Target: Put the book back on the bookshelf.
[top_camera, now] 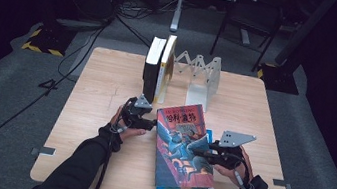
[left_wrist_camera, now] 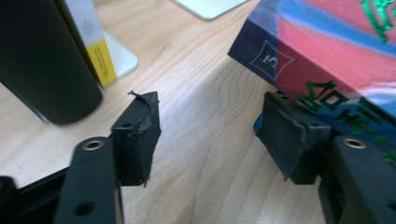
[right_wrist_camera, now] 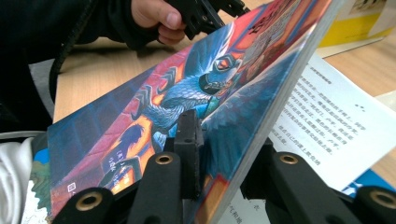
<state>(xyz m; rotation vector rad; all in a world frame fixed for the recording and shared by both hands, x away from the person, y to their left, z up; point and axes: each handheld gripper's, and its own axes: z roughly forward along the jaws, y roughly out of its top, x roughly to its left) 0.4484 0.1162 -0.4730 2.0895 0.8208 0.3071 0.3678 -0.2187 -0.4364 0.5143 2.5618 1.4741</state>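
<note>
Two grippers tend the book (top_camera: 183,150) lying near-right on the tabletop (top_camera: 101,89): right gripper (right_wrist_camera: 219,158) pinches its cover, left gripper (left_wrist_camera: 210,135) spread beside the spine should grip squarely before lifting.

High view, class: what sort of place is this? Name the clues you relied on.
Probably a recording studio or lab, not a home: a lone wooden table on grey carpet, dark surroundings, cables trailing over the floor, and hazard-striped stand feet.
</note>
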